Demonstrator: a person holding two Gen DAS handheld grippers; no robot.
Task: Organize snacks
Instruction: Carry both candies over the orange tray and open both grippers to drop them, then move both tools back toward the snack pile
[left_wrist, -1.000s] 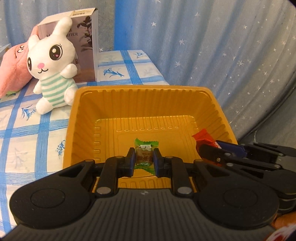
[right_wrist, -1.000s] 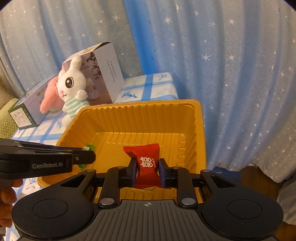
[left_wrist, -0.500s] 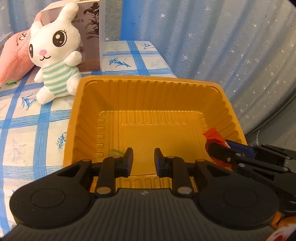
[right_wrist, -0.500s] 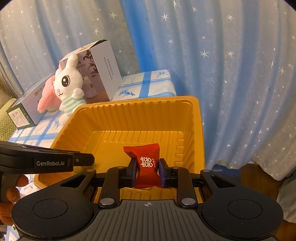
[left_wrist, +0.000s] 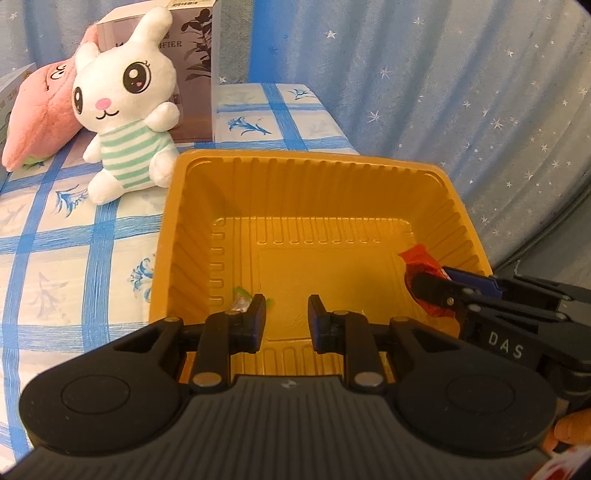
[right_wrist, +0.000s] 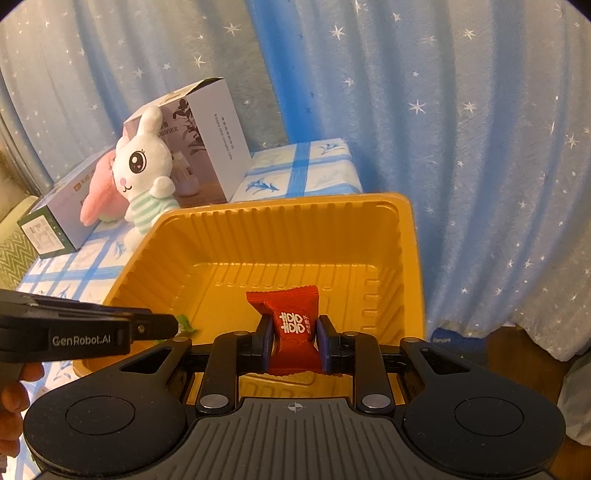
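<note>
Orange plastic tray (left_wrist: 369, 173) filling frame centre. Left gripper (left_wrist: 286, 321) sitting lower centre, jaws just been opening, standing apart with nothing between them; green candy (left_wrist: 242, 299) lying on tray floor just left of its left finger. Right gripper (right_wrist: 294, 341) clamping red candy (right_wrist: 291, 328) over tray, lower centre. White bunny plush (left_wrist: 125, 122) sitting upper left.

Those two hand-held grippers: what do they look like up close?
The left gripper and right gripper are matte black plastic, each with a ribbed body, two round discs, silver rivets and blue-padded fingers. From the side, one reads "GenRobot.AI", the other "DAS", in white letters. No cables or sleeves show.
</note>
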